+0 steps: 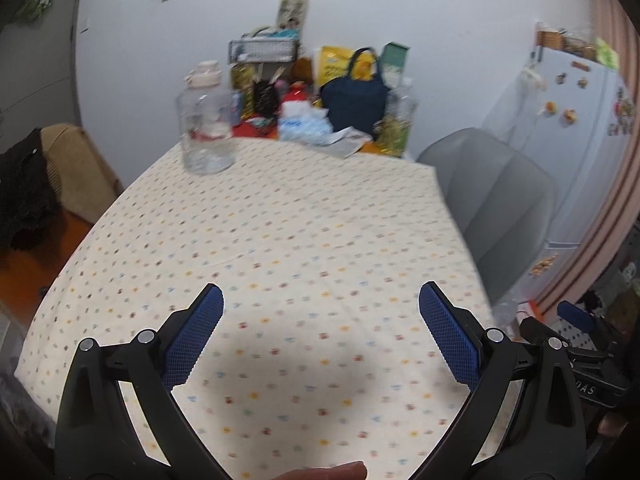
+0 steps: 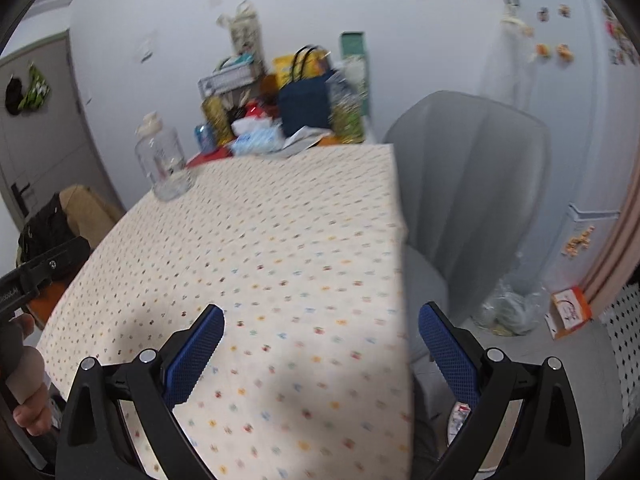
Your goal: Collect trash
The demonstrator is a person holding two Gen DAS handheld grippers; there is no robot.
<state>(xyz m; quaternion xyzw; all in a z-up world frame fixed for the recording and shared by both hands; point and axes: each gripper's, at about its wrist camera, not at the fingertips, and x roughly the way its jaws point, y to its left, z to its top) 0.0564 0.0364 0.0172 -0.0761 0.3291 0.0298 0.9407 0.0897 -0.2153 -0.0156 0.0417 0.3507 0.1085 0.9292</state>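
Both tools are held wide apart at the jaws and grip nothing: the left tool (image 1: 320,300) hangs over the near part of the table (image 1: 304,216), the right tool (image 2: 320,320) over its near right corner. No loose trash can be made out on the open cloth, so the step in hand is judged to be a search and an approach. The likeliest trash is the crumpled paper and plastic wrappers (image 1: 308,124) at the far end of the table, among the clutter against the wall; a clear plastic bag (image 2: 508,312) lying on the floor beside the grey chair (image 2: 472,184) may be trash or the place meant for it, which cannot be told. The wrappers should be reached with the jaws kept spread, passing right of the clear jar (image 1: 206,136), which looks light and easily tipped, and only one loose piece should be pinched at a time. The table is covered by a cream cloth with small coloured dots. A navy tote bag (image 1: 354,100) stands in the clutter, and a white fridge (image 2: 560,92) with magnets stands at the right. Both views are blurred.
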